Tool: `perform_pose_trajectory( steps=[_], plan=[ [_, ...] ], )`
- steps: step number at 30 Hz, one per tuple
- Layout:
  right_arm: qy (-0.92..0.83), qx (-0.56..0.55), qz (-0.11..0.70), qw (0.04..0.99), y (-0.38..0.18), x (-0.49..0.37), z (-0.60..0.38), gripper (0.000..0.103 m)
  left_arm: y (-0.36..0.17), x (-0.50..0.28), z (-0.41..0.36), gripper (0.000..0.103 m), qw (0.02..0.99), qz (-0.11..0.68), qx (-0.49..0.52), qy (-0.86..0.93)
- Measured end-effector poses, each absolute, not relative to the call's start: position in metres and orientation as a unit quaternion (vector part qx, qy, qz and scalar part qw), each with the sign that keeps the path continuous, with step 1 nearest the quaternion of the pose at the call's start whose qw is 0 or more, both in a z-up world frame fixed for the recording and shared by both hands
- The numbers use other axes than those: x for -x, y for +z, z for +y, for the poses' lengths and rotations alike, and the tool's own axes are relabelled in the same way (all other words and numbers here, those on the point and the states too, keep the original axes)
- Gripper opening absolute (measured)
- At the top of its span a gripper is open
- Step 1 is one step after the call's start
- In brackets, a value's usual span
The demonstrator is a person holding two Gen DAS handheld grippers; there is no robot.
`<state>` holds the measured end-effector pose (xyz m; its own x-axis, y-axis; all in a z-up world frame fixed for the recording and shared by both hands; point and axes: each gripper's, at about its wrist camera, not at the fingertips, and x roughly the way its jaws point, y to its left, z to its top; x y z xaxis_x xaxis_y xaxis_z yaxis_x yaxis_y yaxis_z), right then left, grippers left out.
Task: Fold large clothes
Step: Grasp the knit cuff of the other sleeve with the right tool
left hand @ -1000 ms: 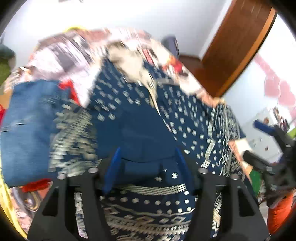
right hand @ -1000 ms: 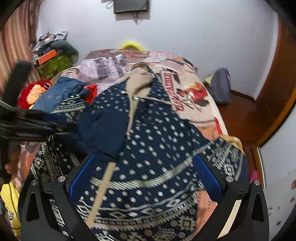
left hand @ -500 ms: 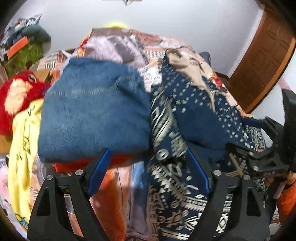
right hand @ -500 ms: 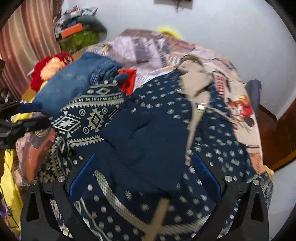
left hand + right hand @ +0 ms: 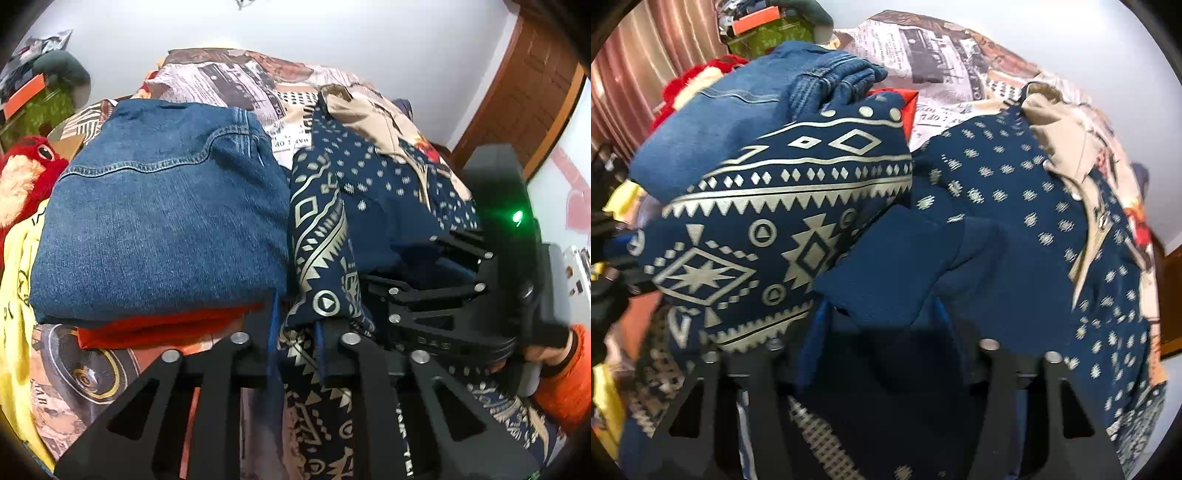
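A large navy garment [image 5: 369,206] with cream dots, a cream patterned border and a beige collar lies spread over the bed. Its border [image 5: 768,229] is bunched up against a folded pair of jeans. My left gripper [image 5: 295,325] is closing, and its blue pads pinch the patterned border edge. My right gripper [image 5: 877,317] is closing too, with a thick fold of the plain navy cloth [image 5: 905,266] bunched between its pads. In the left wrist view the right tool's black body sits just right of the left fingers, held by a hand in an orange sleeve [image 5: 565,387].
Folded blue jeans [image 5: 159,221] rest on a red garment [image 5: 159,328] left of the navy one. A red plush toy [image 5: 26,173] and yellow cloth [image 5: 18,295] lie further left. The printed bedspread [image 5: 229,77] runs to the wall; a wooden door [image 5: 524,85] stands right.
Both grippers have dropped toward the near edge of the navy garment and gone from wide open to closed on its cloth. The left one first swung left beside the jeans.
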<state>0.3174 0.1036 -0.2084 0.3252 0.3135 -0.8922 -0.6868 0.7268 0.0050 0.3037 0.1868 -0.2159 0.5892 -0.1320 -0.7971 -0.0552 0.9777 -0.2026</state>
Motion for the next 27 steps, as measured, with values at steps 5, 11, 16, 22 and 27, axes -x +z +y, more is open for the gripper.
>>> perform_pose_trajectory(
  steps=[5, 11, 16, 22, 27],
  plan=[
    [0.307, 0.151, 0.478, 0.809, -0.19, -0.327, 0.081, 0.013, -0.211, -0.303, 0.194, 0.009, 0.888, 0.444, 0.117, -0.008],
    [0.275, 0.088, 0.431, 0.855, -0.13, -0.336, 0.025, 0.012, -0.208, -0.299, 0.197, 0.008, 0.886, 0.446, 0.126, 0.009],
    [0.258, 0.025, 0.388, 0.885, -0.073, -0.341, -0.028, 0.012, -0.211, -0.298, 0.197, 0.008, 0.883, 0.45, 0.128, 0.029],
    [0.21, -0.005, 0.355, 0.911, -0.049, -0.346, -0.081, 0.012, -0.216, -0.299, 0.198, 0.008, 0.879, 0.454, 0.136, 0.055],
    [0.188, -0.029, 0.386, 0.903, -0.074, -0.35, -0.12, 0.011, -0.22, -0.301, 0.196, 0.008, 0.876, 0.459, 0.13, 0.075]
  ],
)
